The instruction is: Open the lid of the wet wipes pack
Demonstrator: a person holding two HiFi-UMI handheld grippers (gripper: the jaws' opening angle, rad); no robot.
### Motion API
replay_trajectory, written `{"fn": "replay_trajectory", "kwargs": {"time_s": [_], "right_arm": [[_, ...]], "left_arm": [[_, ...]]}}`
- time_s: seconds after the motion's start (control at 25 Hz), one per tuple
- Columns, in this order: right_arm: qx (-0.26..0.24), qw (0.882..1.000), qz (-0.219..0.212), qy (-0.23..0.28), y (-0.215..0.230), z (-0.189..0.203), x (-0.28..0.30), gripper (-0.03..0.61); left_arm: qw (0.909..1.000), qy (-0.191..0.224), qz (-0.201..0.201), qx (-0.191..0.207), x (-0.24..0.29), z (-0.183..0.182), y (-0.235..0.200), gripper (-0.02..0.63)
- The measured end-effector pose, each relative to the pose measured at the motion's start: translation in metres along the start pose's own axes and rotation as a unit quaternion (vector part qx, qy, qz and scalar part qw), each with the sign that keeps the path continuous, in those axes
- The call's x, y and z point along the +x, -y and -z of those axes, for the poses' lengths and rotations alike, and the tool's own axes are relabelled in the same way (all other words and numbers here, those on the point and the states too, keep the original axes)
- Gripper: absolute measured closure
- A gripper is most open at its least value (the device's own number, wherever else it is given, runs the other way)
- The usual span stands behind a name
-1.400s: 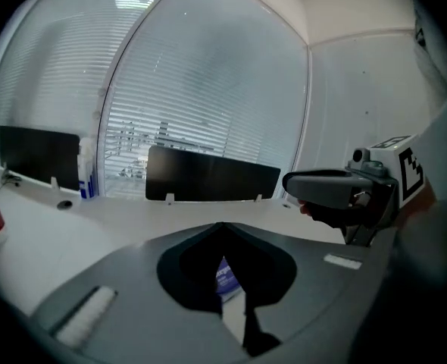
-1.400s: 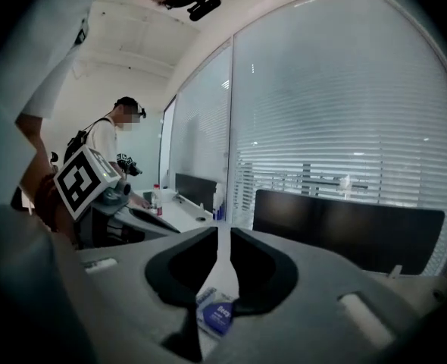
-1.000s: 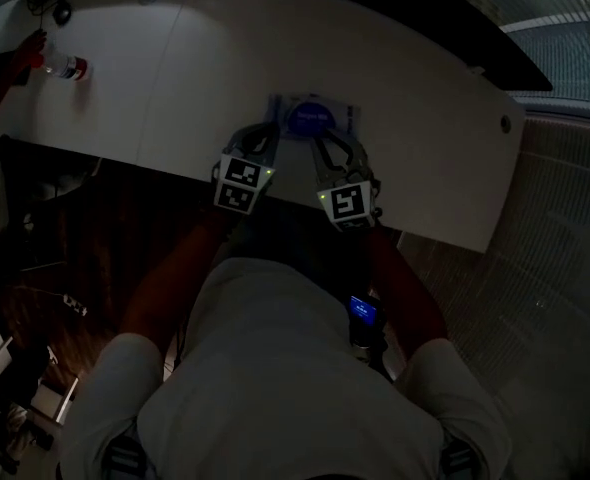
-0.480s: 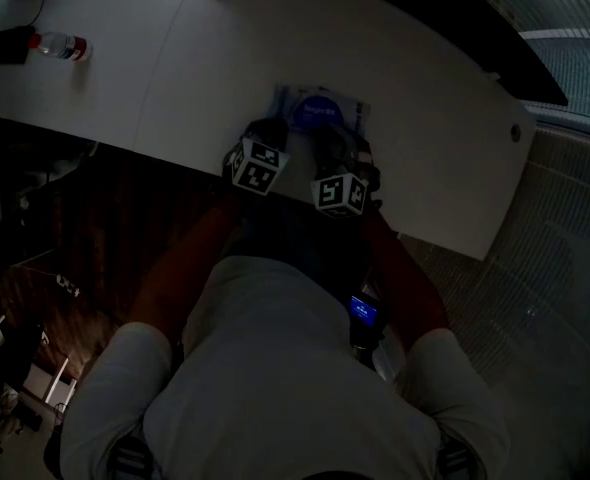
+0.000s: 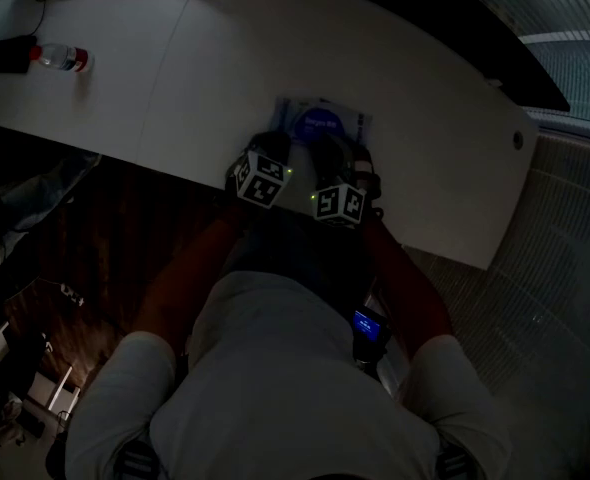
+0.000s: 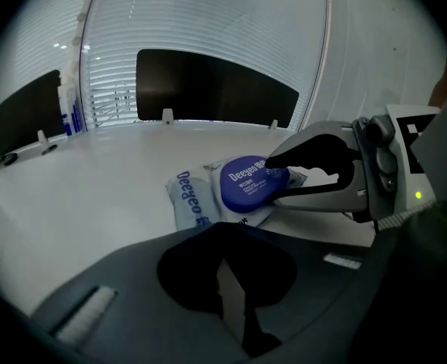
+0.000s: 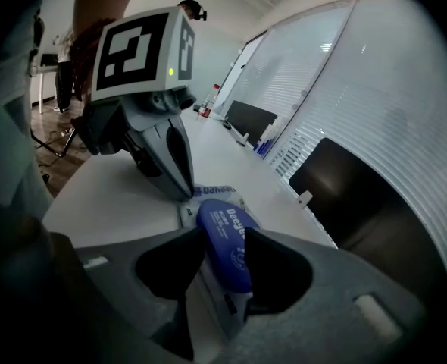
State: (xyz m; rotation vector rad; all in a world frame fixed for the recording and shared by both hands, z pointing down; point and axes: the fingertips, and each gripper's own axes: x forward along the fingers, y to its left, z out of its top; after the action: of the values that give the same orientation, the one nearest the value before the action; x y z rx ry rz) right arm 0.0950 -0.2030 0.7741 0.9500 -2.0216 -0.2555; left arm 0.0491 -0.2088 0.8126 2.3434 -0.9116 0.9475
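The wet wipes pack [image 5: 320,120], white with a round blue lid [image 6: 246,183], lies flat near the white table's front edge. My left gripper [image 5: 266,160] is shut, with nothing between its jaws. Its closed fingertips [image 7: 182,188] rest on the pack's end beside the lid. My right gripper [image 7: 223,237] is open and its jaws have just been opening. They straddle the blue lid [image 7: 225,241], one finger [image 6: 314,152] above its edge and one below. I cannot tell whether the lid is lifted.
A water bottle [image 5: 60,58] and a black box [image 5: 3,56] sit at the white table's [image 5: 205,78] far left end. Dark panels [image 6: 208,86] stand along the table's back edge before window blinds. The table's front edge runs just under both grippers.
Both grippers have come down onto the pack and tilted, so their fingers show less in the head view. The hand that touched the bottle at the far left is gone.
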Motion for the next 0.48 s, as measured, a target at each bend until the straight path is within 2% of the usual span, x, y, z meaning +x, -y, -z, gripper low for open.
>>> {"fn": "replay_trajectory", "kwargs": {"time_s": [0.24,0.48], "right_arm": [[0.014,1.0,0.018,0.013,0.008,-0.009,-0.011,0.424],[0.043,0.997,0.054,0.046,0.044,-0.037,-0.021,0.425]], "left_arm": [[0.9999,-0.007,0.008,0.012,0.0,0.002,0.005,0.611],[0.9998,-0.008,0.013,0.016,0.0,0.004,0.004,0.611]]}}
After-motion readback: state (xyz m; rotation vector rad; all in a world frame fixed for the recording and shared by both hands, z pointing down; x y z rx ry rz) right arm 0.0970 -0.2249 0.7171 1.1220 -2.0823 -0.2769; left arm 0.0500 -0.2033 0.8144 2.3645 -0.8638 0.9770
